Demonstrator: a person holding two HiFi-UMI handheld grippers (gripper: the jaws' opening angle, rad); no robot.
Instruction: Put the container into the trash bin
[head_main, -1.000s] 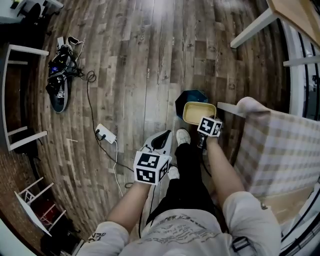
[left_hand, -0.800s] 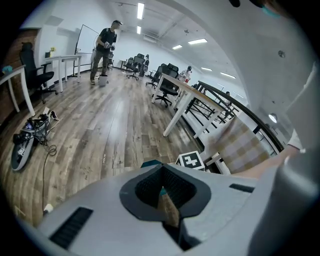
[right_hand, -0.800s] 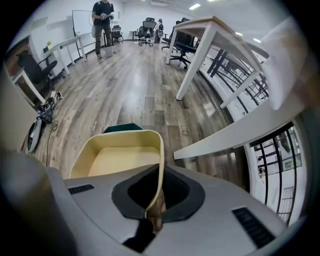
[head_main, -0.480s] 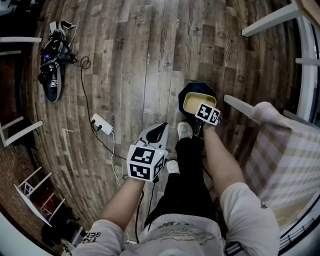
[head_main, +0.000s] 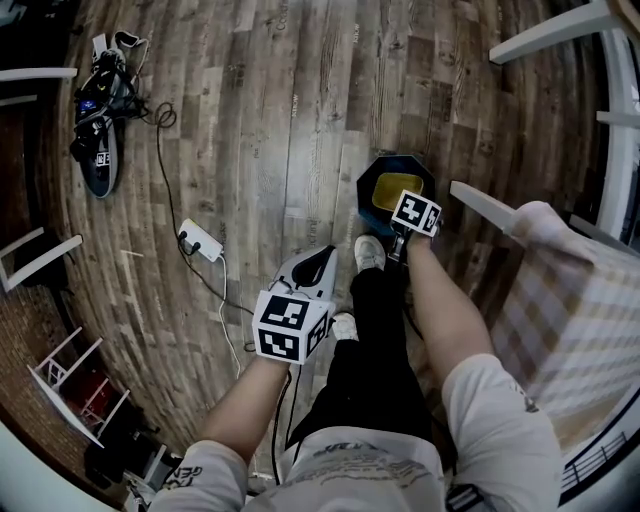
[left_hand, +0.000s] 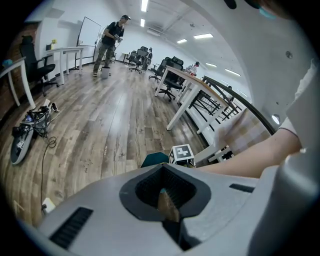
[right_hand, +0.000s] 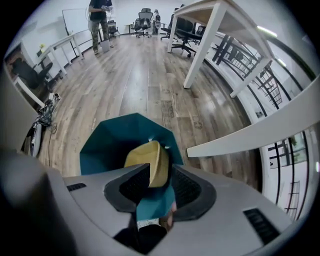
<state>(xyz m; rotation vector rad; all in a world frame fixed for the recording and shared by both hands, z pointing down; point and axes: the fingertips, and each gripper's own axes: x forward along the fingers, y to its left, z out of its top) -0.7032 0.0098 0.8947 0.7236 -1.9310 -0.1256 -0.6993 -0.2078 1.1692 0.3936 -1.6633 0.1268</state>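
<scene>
No words or numbers can be read. Black-and-white square markers are seen on the left cube, low in the middle, and the right cube, above it. The shirt print is too blurred.

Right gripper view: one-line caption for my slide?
Right gripper, jaws opening, tilted yellow container between them, over the open teal trash bin.

The right hand-held gripper hides part of the container.
</scene>
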